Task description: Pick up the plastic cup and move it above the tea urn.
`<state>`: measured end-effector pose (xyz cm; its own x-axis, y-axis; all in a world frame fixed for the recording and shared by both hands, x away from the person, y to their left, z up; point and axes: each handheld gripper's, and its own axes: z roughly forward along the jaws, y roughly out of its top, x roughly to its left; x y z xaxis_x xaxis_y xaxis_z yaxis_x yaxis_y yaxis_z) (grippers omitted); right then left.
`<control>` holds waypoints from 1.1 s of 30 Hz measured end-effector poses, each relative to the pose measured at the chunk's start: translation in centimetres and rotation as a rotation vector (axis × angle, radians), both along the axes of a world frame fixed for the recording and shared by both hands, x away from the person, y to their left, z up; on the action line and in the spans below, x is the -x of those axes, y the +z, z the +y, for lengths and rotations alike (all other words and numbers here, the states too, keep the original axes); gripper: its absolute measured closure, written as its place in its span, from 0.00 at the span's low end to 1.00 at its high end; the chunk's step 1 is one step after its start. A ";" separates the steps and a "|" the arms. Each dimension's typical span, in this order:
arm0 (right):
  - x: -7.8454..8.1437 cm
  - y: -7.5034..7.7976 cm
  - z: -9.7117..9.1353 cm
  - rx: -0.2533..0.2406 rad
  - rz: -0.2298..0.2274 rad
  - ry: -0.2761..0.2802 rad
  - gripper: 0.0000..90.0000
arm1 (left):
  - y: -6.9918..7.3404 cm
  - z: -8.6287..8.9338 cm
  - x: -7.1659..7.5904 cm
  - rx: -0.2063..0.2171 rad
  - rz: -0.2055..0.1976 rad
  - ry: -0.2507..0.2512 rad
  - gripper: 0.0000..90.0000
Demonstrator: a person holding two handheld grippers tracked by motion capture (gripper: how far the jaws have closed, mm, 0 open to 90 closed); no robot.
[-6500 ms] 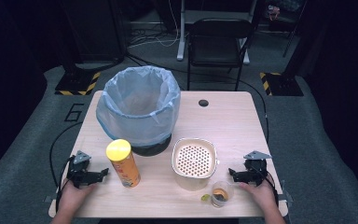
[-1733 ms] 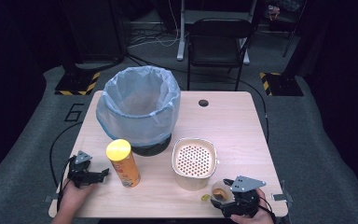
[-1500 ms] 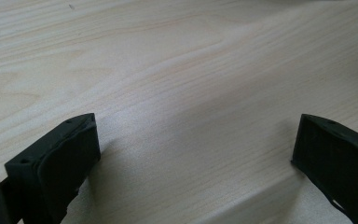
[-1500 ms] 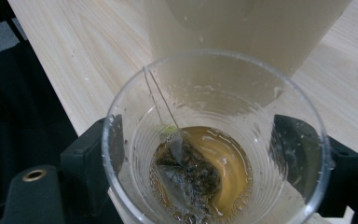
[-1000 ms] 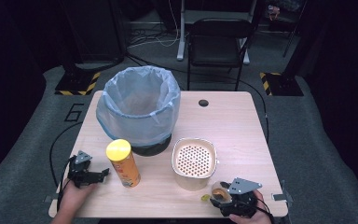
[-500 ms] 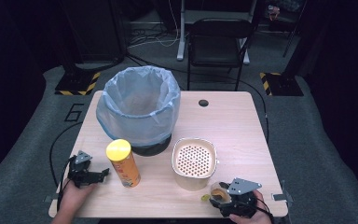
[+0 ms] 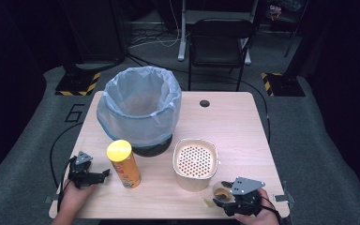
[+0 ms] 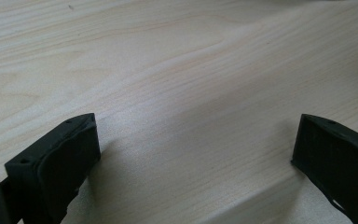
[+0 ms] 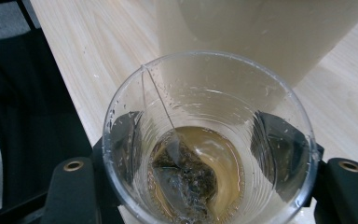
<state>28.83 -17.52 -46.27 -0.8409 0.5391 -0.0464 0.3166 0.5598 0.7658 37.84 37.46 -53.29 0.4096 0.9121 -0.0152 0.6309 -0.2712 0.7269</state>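
Note:
A clear plastic cup (image 7: 222,191) holding brown tea and a wet tea bag (image 9: 182,179) stands near the table's front edge, just in front of a cream container. My right gripper (image 7: 227,198) reaches it from the near side. In the right gripper view the cup (image 9: 205,88) sits between the two black jaws, which press on its walls, so the gripper (image 9: 205,156) is shut on the cup. My left gripper (image 7: 99,176) rests on the table at the front left, beside the chips can. Its jaws stand wide apart over bare wood, and the gripper (image 8: 196,149) is open and holds nothing.
A tall chips can (image 7: 123,164) with a yellow lid stands front left. A bin lined with a pale blue bag (image 7: 138,110) fills the back left. The cream container with a perforated insert (image 7: 194,161) sits right behind the cup. Bare table (image 7: 236,126) lies back right; a chair (image 7: 218,42) beyond.
My right gripper came from the table's right edge to the front edge and closed in around the cup, edging left over the last second. The left gripper has not moved.

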 end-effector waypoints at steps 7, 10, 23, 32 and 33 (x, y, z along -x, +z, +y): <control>-0.3 2.0 -1.5 0.017 -0.020 0.022 0.37 | 0.0 0.0 0.0 0.000 0.000 0.000 0.00; -0.6 2.8 -2.2 0.021 -0.033 0.004 0.36 | 0.0 0.0 0.0 -0.004 -0.002 -0.002 0.01; -2.2 5.6 -3.0 -0.062 -0.067 -0.010 0.34 | 0.0 0.0 0.0 -0.003 -0.001 -0.002 0.00; -3.7 7.0 -3.0 -0.030 -0.081 -0.003 0.34 | 0.0 0.0 0.0 0.000 0.000 0.000 0.01; -3.9 7.3 -3.1 -0.024 -0.084 0.003 0.34 | 0.0 0.0 0.0 0.000 0.000 0.000 0.00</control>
<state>32.69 -20.62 -39.02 -0.8365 0.5381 -0.1037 0.2493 0.5422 0.8025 37.84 37.46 -53.29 0.4095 0.9122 -0.0153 0.6306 -0.2709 0.7272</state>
